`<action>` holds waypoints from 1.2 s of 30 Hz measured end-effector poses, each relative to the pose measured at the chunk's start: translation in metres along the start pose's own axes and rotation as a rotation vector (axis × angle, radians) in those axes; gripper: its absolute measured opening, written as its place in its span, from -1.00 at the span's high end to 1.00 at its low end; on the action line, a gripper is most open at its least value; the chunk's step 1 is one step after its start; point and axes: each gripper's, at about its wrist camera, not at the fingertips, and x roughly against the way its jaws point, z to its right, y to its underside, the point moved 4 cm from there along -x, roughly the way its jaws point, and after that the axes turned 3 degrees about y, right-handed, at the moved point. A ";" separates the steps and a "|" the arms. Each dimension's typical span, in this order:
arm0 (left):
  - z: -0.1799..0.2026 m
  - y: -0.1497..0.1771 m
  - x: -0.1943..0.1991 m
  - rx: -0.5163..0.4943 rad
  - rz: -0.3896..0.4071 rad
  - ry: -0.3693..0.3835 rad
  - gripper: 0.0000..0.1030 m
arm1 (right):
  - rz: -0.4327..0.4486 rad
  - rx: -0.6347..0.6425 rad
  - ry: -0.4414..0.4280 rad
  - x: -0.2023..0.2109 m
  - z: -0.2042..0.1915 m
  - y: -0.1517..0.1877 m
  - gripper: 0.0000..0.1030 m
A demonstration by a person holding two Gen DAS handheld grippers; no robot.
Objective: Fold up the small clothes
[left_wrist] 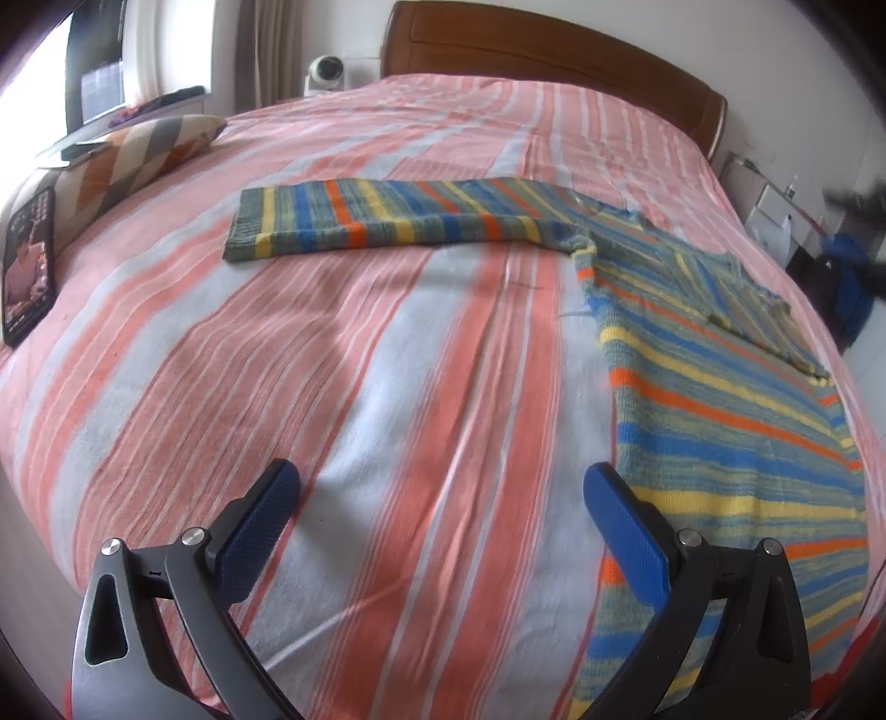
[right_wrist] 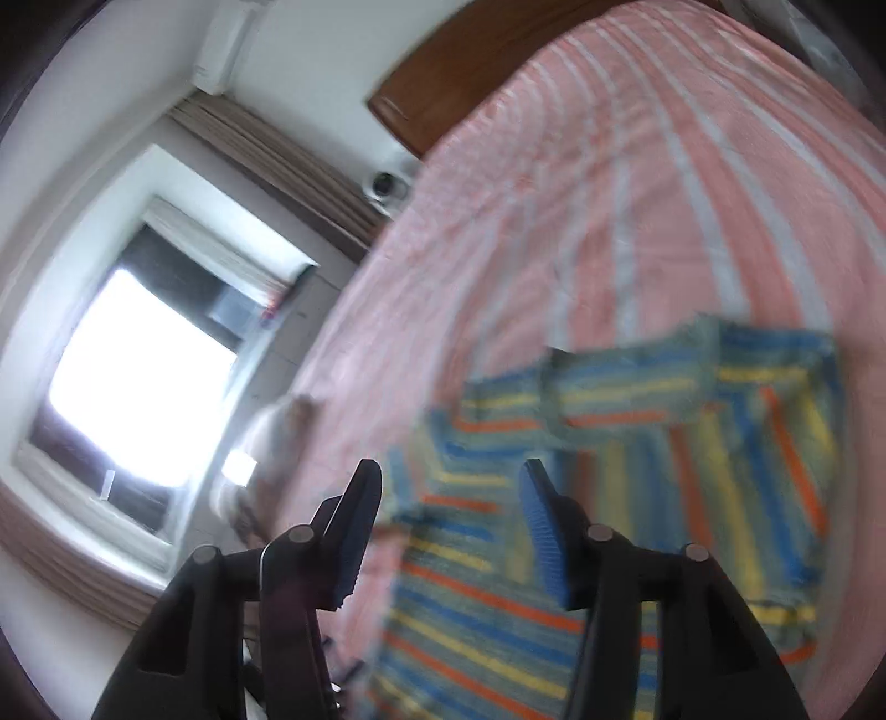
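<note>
A knitted sweater with blue, yellow, orange and green stripes lies flat on the bed. Its left sleeve stretches out to the left; the other sleeve is folded over the body. My left gripper is open and empty above the bare sheet, just left of the sweater's hem. In the right wrist view, which is blurred and tilted, the sweater lies below my right gripper, which is open and empty above it.
The bed has a pink and white striped sheet and a wooden headboard. A patterned pillow and a phone lie at the left edge. A small camera stands behind. A window is at the left.
</note>
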 end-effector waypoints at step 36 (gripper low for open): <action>0.005 0.002 -0.002 -0.051 -0.007 -0.040 -0.99 | -0.132 -0.100 0.291 -0.029 0.139 0.024 0.16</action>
